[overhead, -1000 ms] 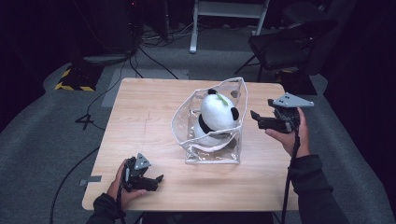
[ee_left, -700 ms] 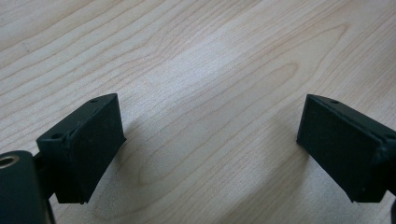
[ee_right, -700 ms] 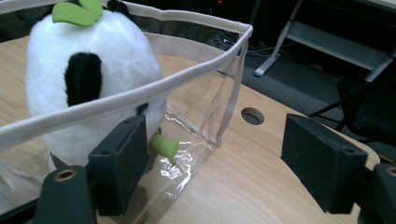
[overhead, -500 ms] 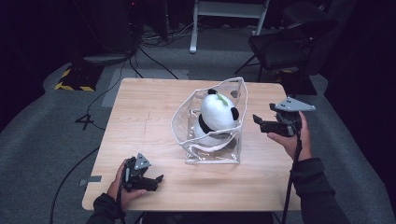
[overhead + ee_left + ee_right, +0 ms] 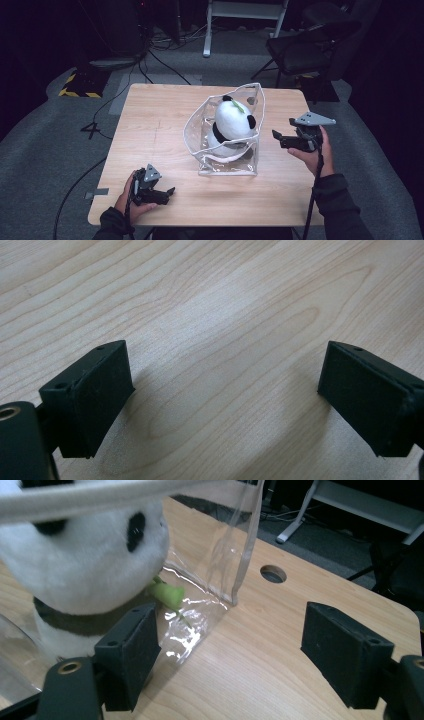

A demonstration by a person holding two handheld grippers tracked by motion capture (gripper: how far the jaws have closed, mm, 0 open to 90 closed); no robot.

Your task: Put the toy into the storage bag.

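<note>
Bag: we are seeing the clear bag [image 5: 227, 145] with the panda [image 5: 232, 122] sitting just left of our right gripper [image 5: 285, 140], jaws gaping.
Left gripper [image 5: 162, 194]: we are keeping it well apart, spread, empty.

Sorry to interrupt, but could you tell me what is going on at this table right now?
A person sits at a wooden table with a hand-held gripper in each hand. A panda plush toy sits inside a clear plastic bag at the middle of the table. The right hand-held gripper is open beside the bag's right side, holding nothing. The left hand-held gripper rests open near the table's front edge, well apart from the bag, with bare wood between its jaws.
</note>
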